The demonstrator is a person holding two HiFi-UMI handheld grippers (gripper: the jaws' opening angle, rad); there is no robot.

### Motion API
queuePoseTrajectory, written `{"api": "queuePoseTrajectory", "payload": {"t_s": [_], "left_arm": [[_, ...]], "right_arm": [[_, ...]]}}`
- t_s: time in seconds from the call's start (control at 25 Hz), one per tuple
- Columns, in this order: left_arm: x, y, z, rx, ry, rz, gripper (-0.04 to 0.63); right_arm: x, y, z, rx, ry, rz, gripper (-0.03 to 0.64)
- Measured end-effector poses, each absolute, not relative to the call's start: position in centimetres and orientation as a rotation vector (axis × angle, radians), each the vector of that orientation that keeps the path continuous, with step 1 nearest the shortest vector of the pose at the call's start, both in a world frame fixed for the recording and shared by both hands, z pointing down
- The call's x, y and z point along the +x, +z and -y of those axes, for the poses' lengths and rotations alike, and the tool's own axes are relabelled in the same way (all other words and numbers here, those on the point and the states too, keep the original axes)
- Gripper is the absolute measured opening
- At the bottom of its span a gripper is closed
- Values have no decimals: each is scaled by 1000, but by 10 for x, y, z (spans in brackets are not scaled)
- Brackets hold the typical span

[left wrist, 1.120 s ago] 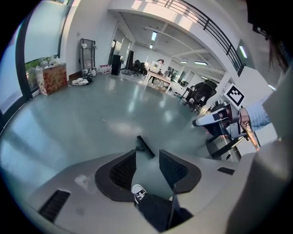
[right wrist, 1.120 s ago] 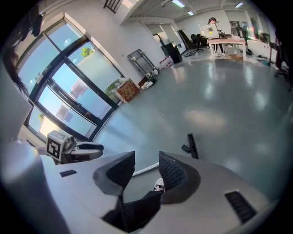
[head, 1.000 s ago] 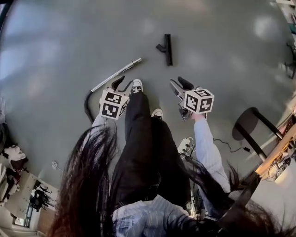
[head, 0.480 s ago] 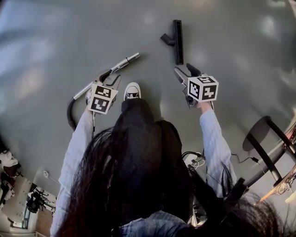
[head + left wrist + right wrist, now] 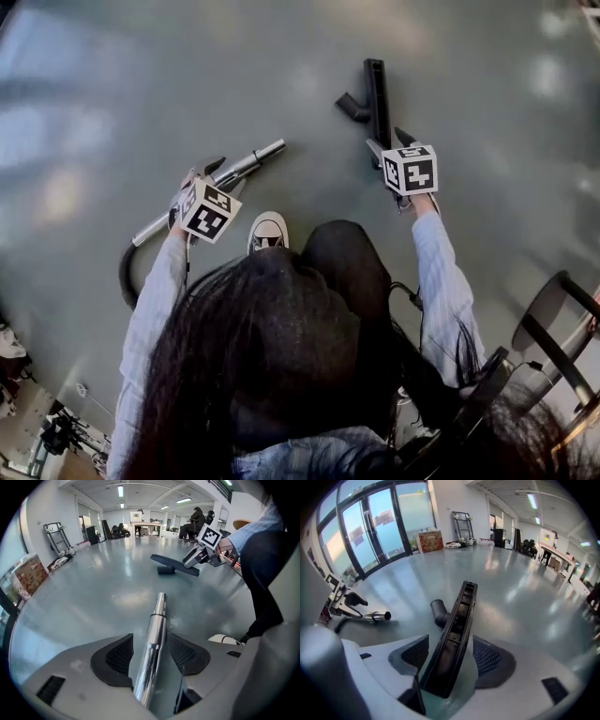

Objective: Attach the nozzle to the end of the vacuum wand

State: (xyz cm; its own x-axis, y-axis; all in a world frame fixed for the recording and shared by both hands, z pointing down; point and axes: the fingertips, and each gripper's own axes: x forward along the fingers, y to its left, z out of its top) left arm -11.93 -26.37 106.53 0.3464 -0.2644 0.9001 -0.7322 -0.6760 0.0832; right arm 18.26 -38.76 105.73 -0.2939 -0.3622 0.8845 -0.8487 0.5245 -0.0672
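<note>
Grippers poised over wand and nozzle, neither clamped yet

Left gripper (image 5: 150, 644) has its jaws wide apart astride the chrome wand (image 5: 157, 616), which lies at 10 o'clock from the shoe (image 5: 268, 230) with its tip toward 2 o'clock. The right gripper (image 5: 449, 656), equally wide, straddles one end of the black nozzle (image 5: 457, 620) at 1 o'clock. Likely trouble: the slick round tube rolling or slipping as the jaws close, and the end-held nozzle swinging so that its neck (image 5: 439, 611) misses the wand's tip.
</note>
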Motion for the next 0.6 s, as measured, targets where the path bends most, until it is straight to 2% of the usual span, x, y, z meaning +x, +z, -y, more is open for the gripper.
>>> {"api": "queuePoseTrajectory", "payload": {"t_s": [0.6], "left_arm": [[-99, 1094, 266, 2217, 1482, 859, 215]], "right_arm": [[195, 1084, 420, 921, 415, 1727, 274]]}}
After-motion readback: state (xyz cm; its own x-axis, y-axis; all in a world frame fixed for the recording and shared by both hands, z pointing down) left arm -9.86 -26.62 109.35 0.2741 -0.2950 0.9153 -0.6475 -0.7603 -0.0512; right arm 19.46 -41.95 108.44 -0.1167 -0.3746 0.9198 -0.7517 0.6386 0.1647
